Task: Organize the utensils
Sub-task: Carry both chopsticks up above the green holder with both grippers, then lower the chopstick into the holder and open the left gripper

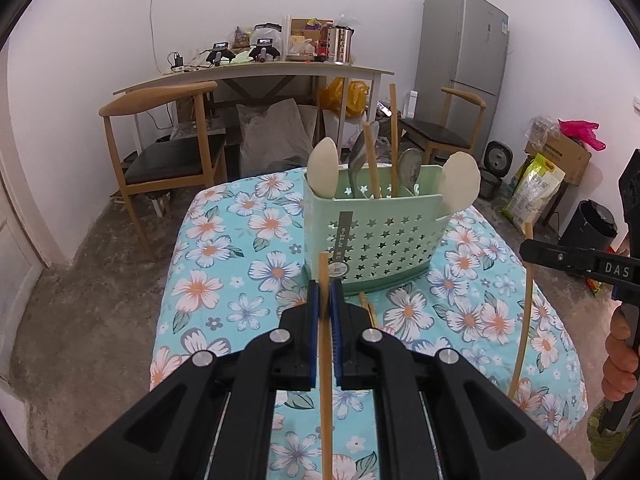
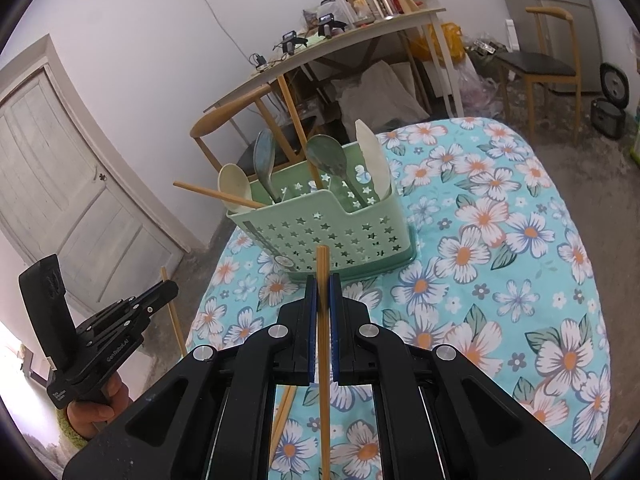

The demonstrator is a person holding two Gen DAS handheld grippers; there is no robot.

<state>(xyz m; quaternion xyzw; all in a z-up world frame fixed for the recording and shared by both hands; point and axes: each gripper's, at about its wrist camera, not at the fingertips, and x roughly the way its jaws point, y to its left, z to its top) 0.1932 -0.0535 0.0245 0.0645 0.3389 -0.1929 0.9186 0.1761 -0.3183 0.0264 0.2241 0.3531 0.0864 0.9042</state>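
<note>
A pale green utensil caddy [image 1: 376,236] with star holes stands on the floral tablecloth [image 1: 224,280]. It holds white spoons [image 1: 323,172], metal spoons [image 1: 358,160] and chopsticks [image 1: 394,136]. My left gripper [image 1: 324,292] hovers just in front of it, shut on a wooden chopstick [image 1: 326,360] that sticks up past the pads. In the right wrist view my right gripper [image 2: 323,292] faces the caddy [image 2: 332,232] and is shut on another chopstick [image 2: 323,360]. Each gripper shows in the other's view: the right gripper [image 1: 528,249] and the left gripper [image 2: 170,288]. A loose chopstick [image 1: 366,308] lies on the cloth.
Two wooden chairs [image 1: 168,148] [image 1: 444,128] and a cluttered desk [image 1: 256,72] stand beyond the table. A grey fridge [image 1: 460,40] is at the back right, with bags and boxes [image 1: 552,168] on the floor. A white door [image 2: 60,184] is at the left.
</note>
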